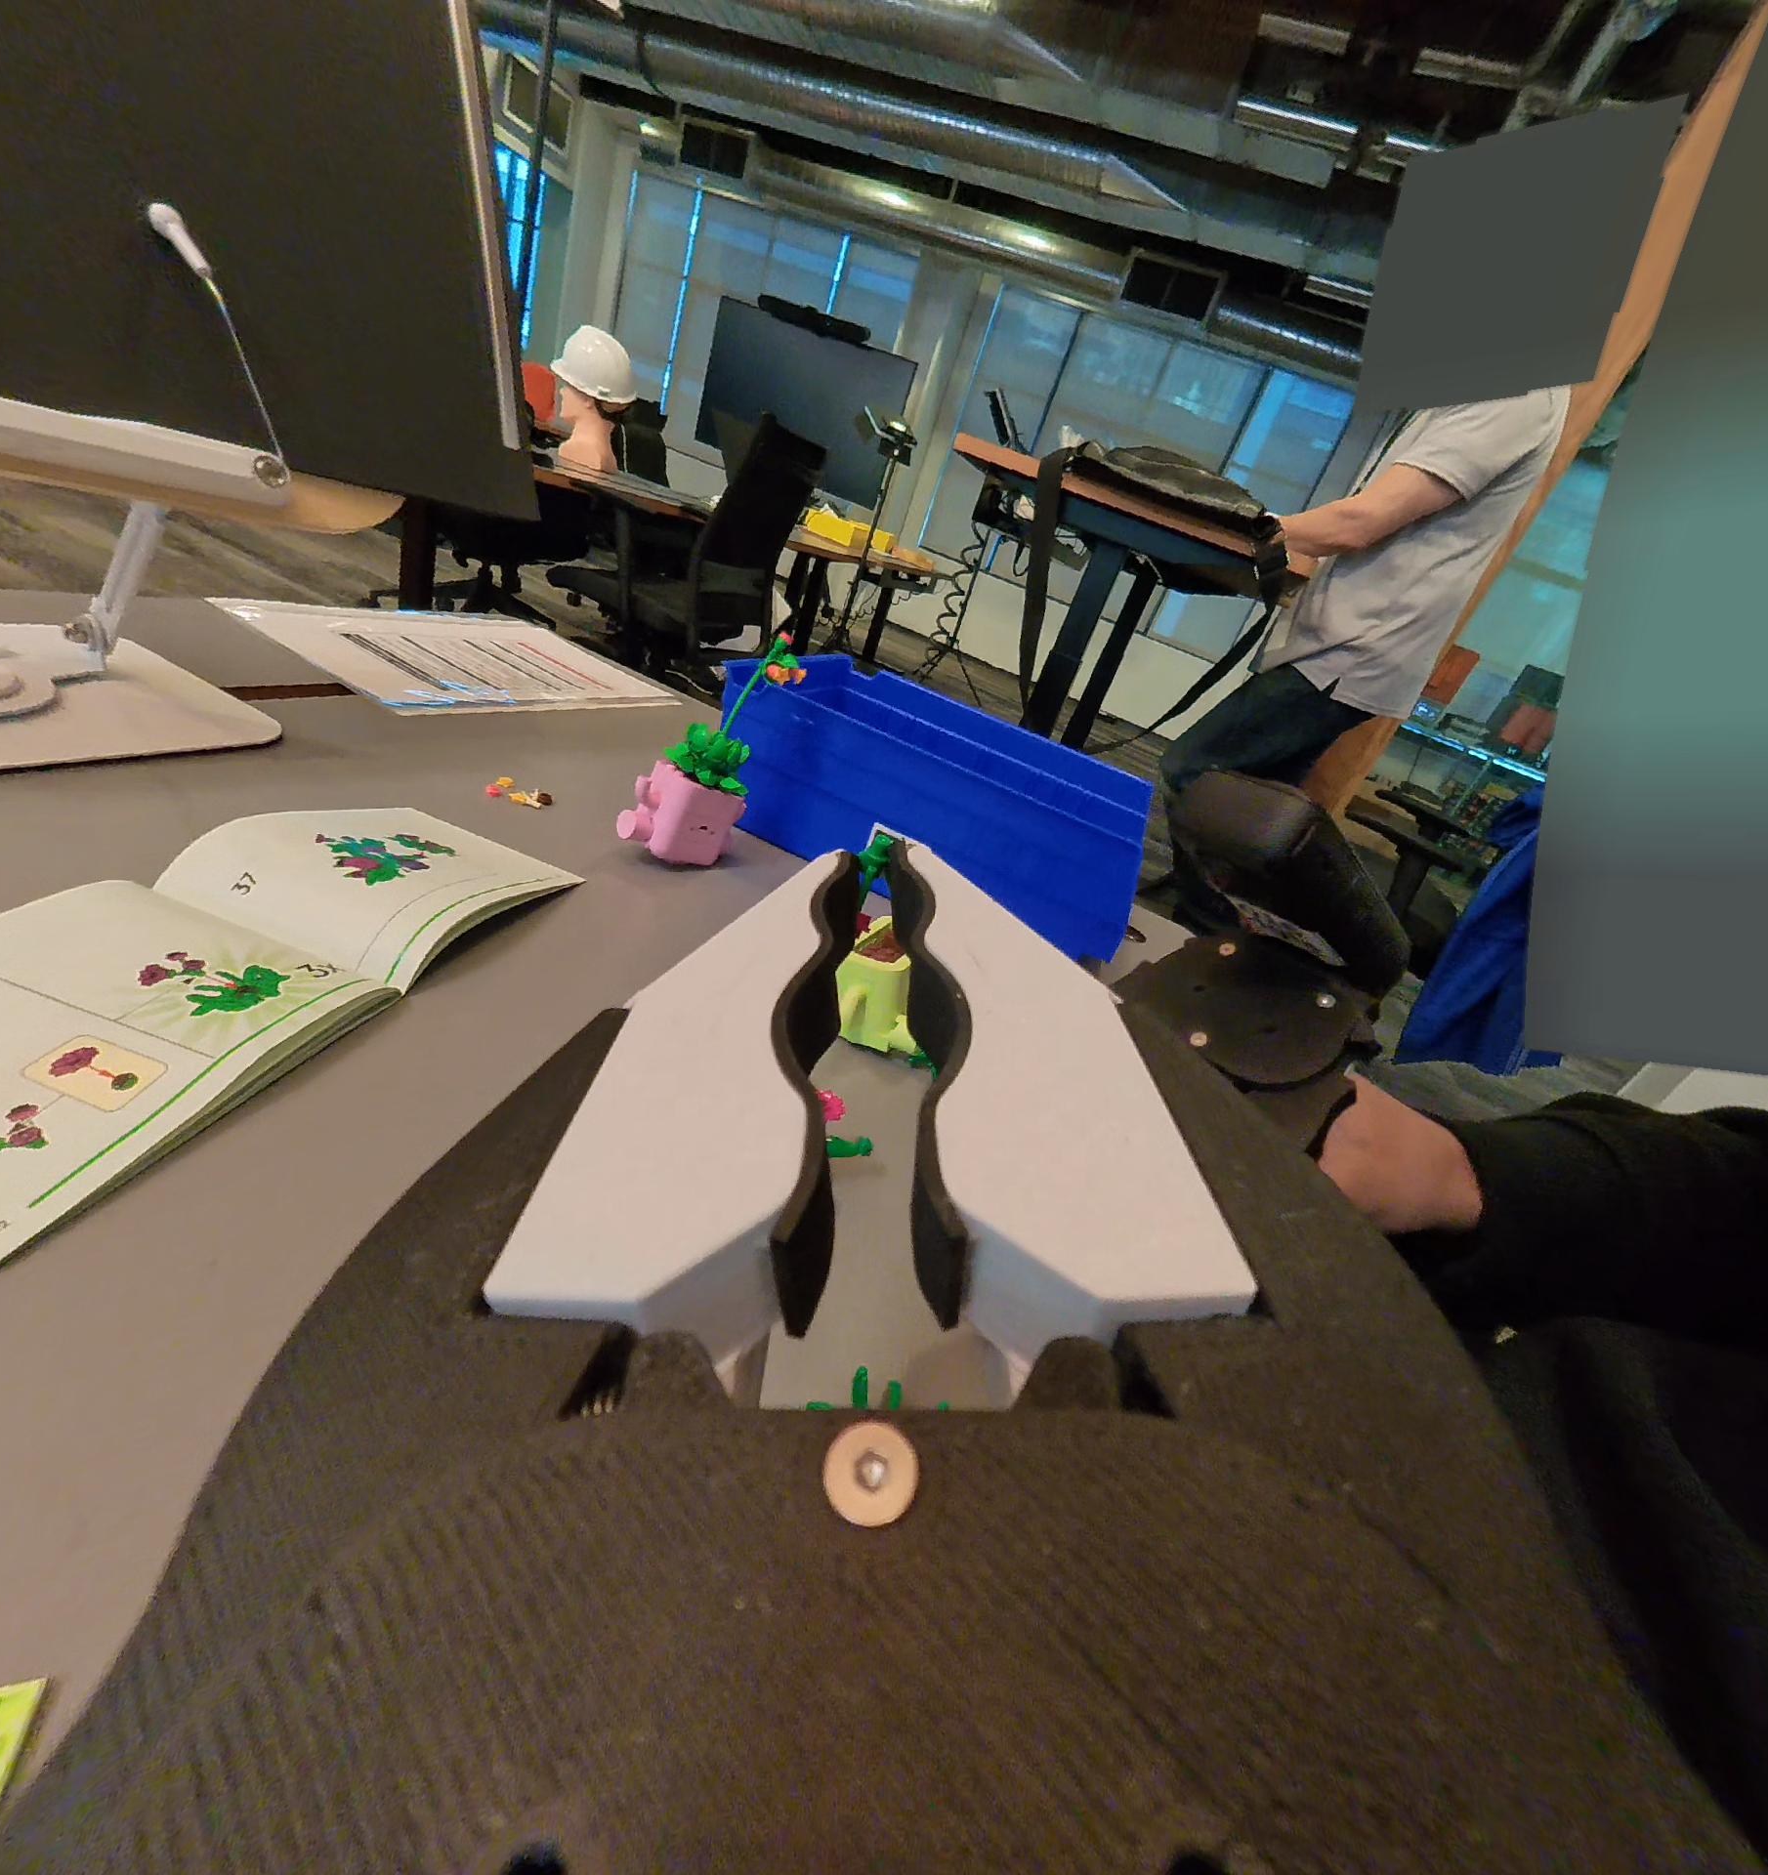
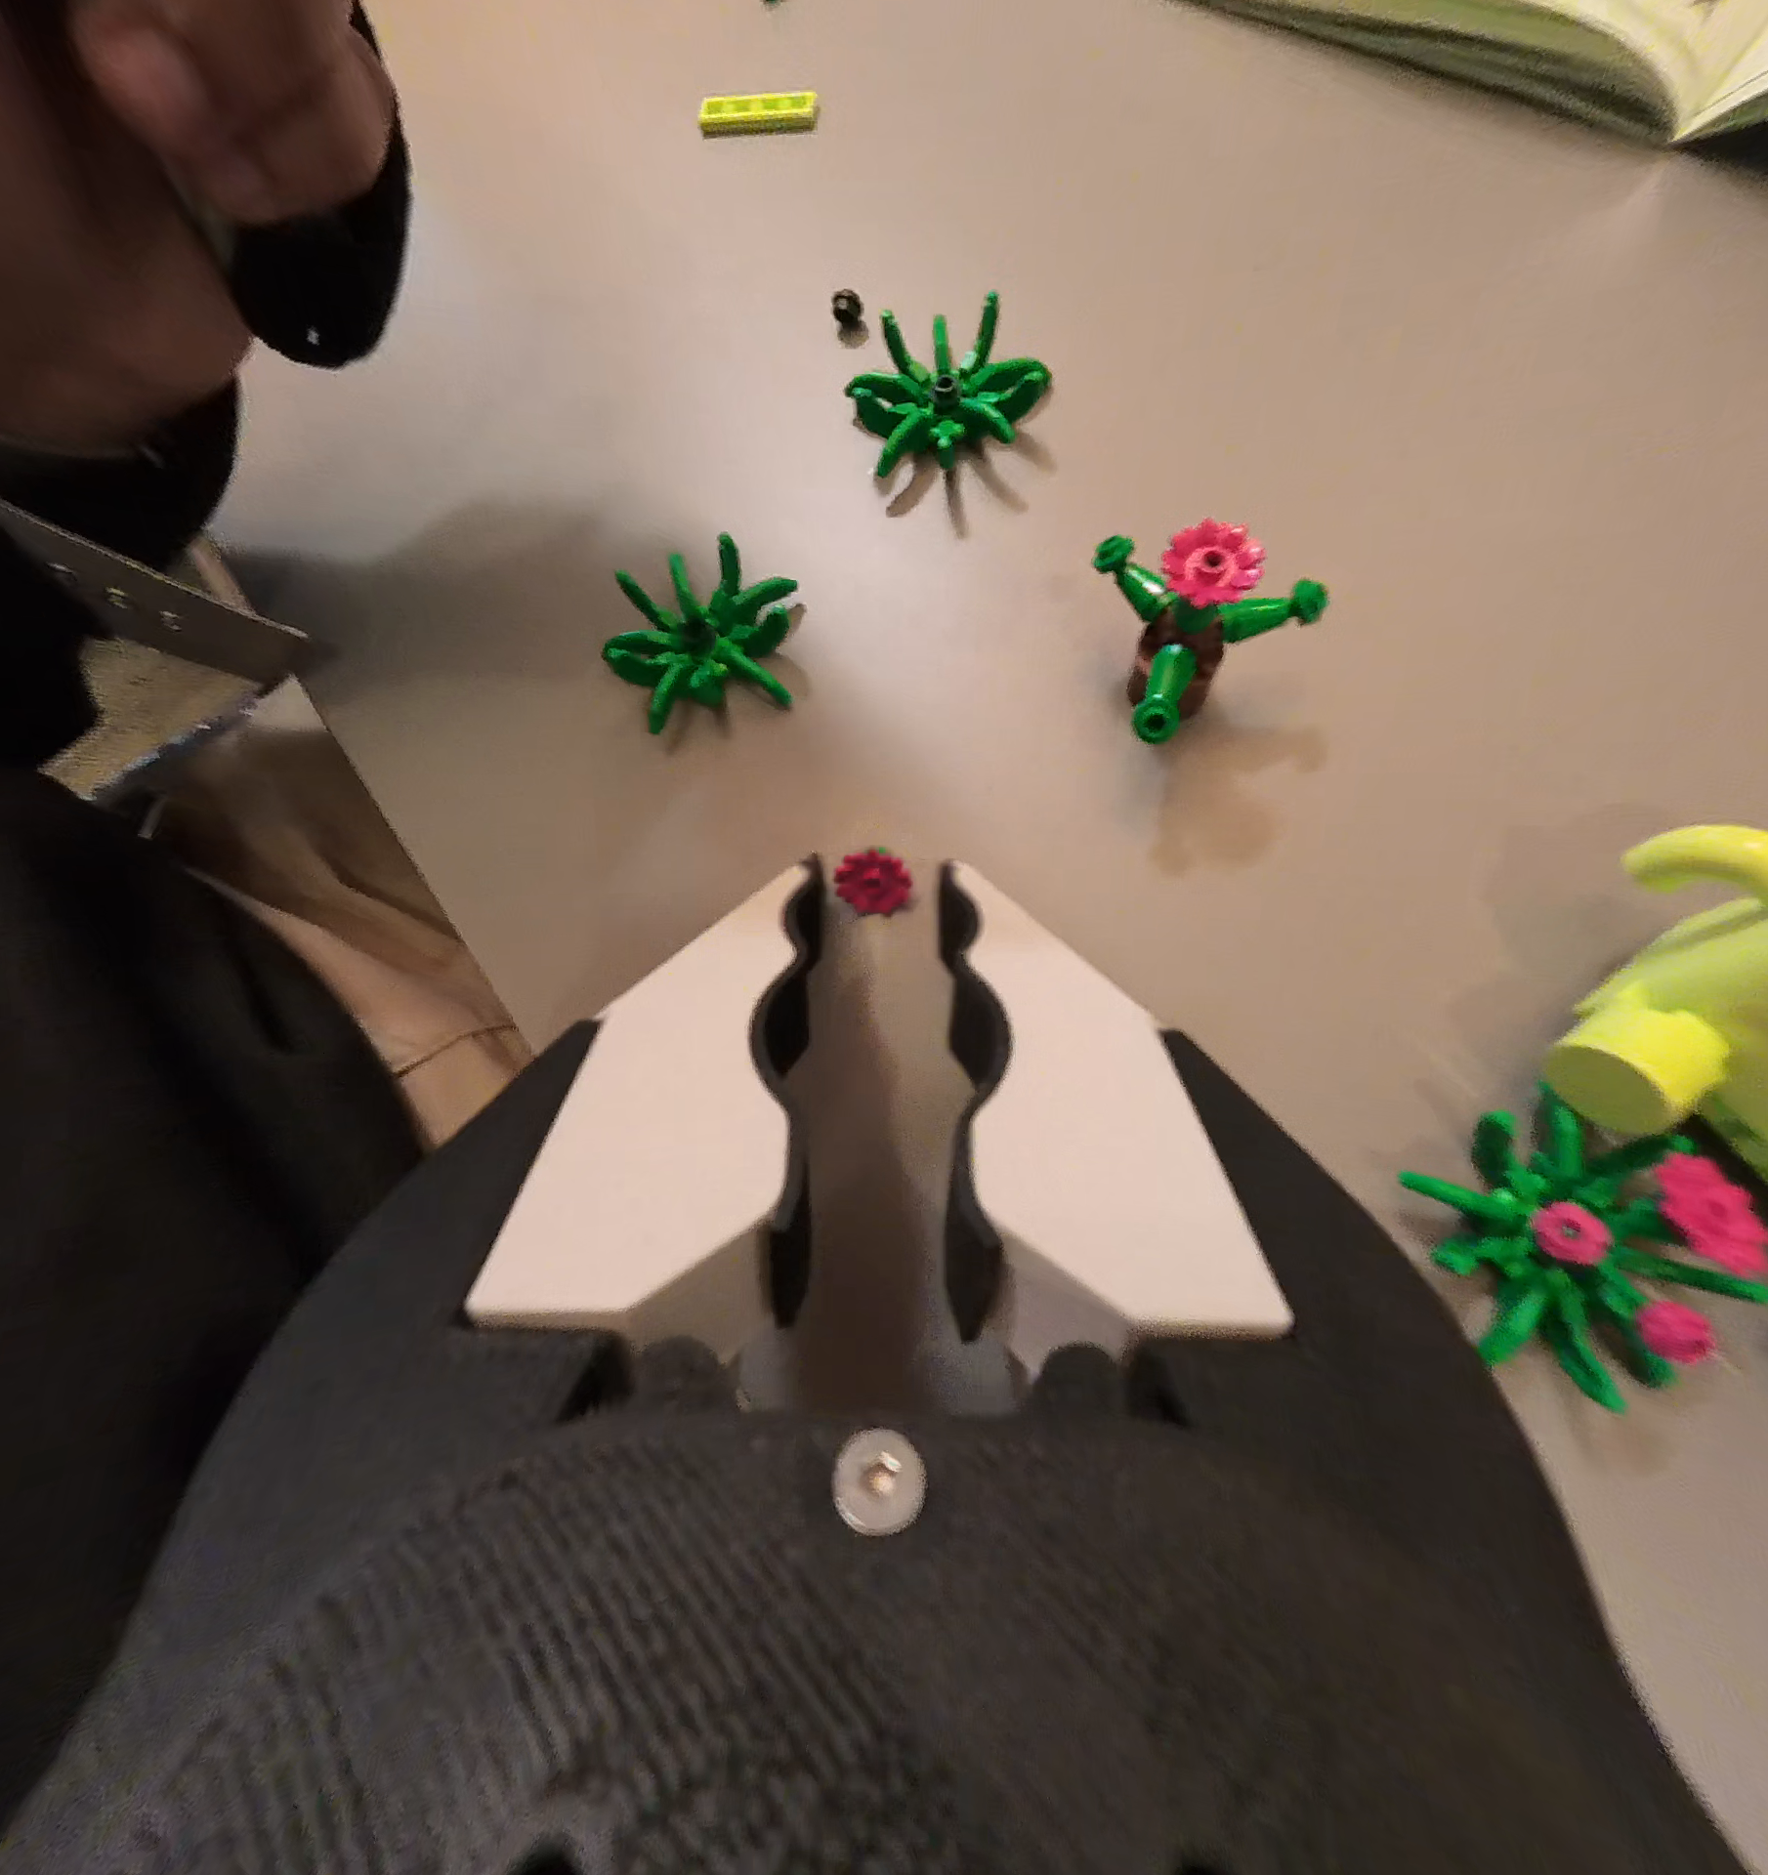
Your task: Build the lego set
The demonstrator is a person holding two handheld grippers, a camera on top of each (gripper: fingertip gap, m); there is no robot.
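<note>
In the left wrist view my left gripper point(image 1: 875, 860) is shut on a small green plant piece point(image 1: 874, 850) pinched at its fingertips, above the table. Below it, seen through the finger gap, stands a lime-green pot point(image 1: 872, 989). In the right wrist view my right gripper point(image 2: 878, 875) is open and low over the table, with a dark pink flower point(image 2: 872, 881) lying between its fingertips, touching neither. Ahead lie two green leaf clusters point(image 2: 946, 391) point(image 2: 702, 634) and a brown stem with green arms and a pink flower point(image 2: 1200, 619).
A pink pot with a green plant point(image 1: 682, 802) stands before a blue bin point(image 1: 941, 781). An open instruction booklet point(image 1: 200, 974) lies at the left. A leaf cluster with pink flowers point(image 2: 1590, 1238) lies beside the lime pot point(image 2: 1722, 1015). A lime plate point(image 2: 758, 112) and a gloved hand point(image 2: 251, 152) show farther off.
</note>
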